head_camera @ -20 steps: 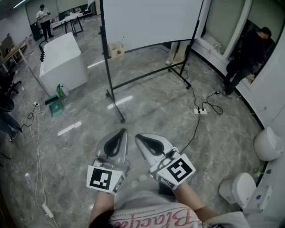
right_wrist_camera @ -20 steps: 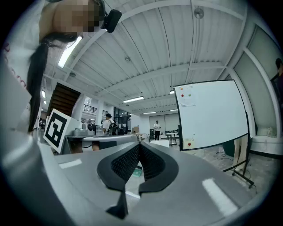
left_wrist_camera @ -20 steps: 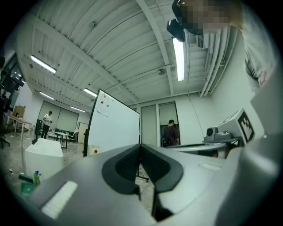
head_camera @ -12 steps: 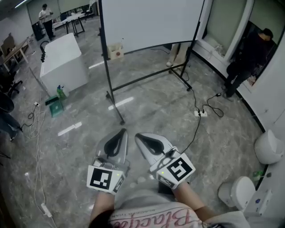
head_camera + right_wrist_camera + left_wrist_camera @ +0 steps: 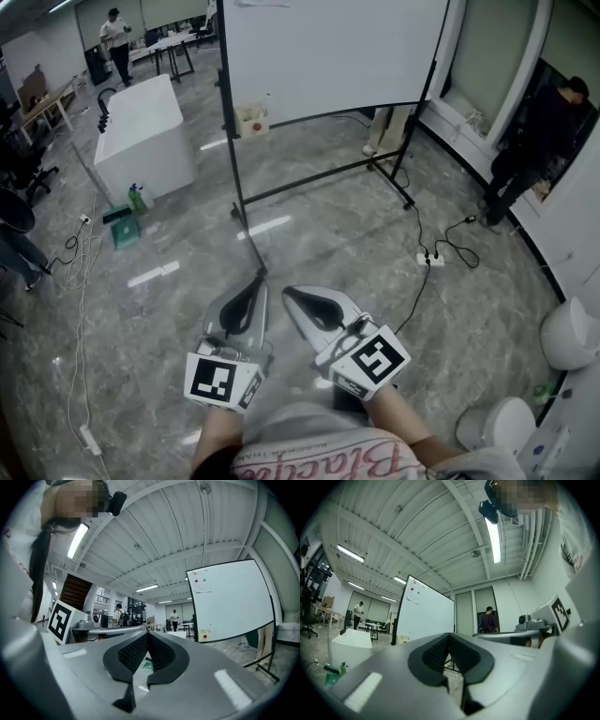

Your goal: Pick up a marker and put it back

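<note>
No marker can be made out in any view. The whiteboard [image 5: 328,52] stands on a black wheeled frame ahead of me, with a small beige box [image 5: 251,121] fixed at its lower left. The board shows again in the left gripper view [image 5: 424,616] and in the right gripper view [image 5: 229,599], with small red dots near its top. My left gripper [image 5: 257,280] and right gripper [image 5: 292,293] are held side by side low in the head view, over the floor and well short of the board. Both are shut with nothing between the pads [image 5: 436,651] [image 5: 133,651].
A white block-shaped table [image 5: 145,131] stands at the left, a green bottle [image 5: 139,197] by its foot. Cables and a power strip [image 5: 427,260] lie on the floor to the right. A person [image 5: 530,141] stands at the right doorway, another person [image 5: 117,37] far back. White round fixtures [image 5: 567,333] sit lower right.
The head view has tipped up a little, so the board and floor sit lower in the picture. Both grippers stay shut and in about the same place.
</note>
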{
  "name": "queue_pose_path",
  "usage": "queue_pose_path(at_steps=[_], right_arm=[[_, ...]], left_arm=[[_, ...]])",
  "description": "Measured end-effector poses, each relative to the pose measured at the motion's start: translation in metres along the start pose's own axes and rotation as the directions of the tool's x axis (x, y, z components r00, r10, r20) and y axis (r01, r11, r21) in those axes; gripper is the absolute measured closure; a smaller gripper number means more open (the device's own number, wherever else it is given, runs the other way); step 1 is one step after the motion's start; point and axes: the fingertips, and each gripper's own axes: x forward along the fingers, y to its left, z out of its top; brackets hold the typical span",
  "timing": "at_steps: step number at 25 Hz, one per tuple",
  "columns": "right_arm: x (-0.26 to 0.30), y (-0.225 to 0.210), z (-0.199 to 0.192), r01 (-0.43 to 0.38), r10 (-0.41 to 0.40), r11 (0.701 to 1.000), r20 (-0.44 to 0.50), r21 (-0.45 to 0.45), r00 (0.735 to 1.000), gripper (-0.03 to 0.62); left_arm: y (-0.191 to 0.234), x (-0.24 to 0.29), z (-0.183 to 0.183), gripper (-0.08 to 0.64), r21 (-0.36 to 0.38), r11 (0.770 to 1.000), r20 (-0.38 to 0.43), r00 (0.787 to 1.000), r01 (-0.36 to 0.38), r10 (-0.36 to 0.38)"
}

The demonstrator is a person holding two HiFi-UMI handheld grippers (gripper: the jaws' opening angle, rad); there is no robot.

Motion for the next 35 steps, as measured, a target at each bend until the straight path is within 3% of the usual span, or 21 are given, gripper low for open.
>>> queue_pose_path(at_steps=[13,21,27,35], right_arm=[[0.048,-0.061,-0.012,0.033,-0.033,0.999,-0.017,0.026,0.999,0.591],[0.123,-0.126,-0.008,0.078,-0.077,0.997,-0.039,0.007,0.996,0.591],[0.186,-0.155,-0.001,0.077,-0.08,0.995,-0.045,-0.071,0.996,0.591],[0.231,-0.197,-0.012,0.113,-0.116,0.993,-0.07,-0.043,0.991,0.591]], left_arm=[[0.053,0.068,-0.018,0.56,-0.013,1.0,-0.024,1.0,0.016,-0.016],[0.124,0.143,-0.015,0.56,-0.014,0.998,-0.008,0.999,0.054,-0.054],[0.168,0.188,-0.013,0.56,-0.003,0.996,-0.005,0.996,0.092,-0.092],[0.202,0.235,-0.033,0.56,-0.026,0.989,-0.034,0.989,0.145,-0.146]])
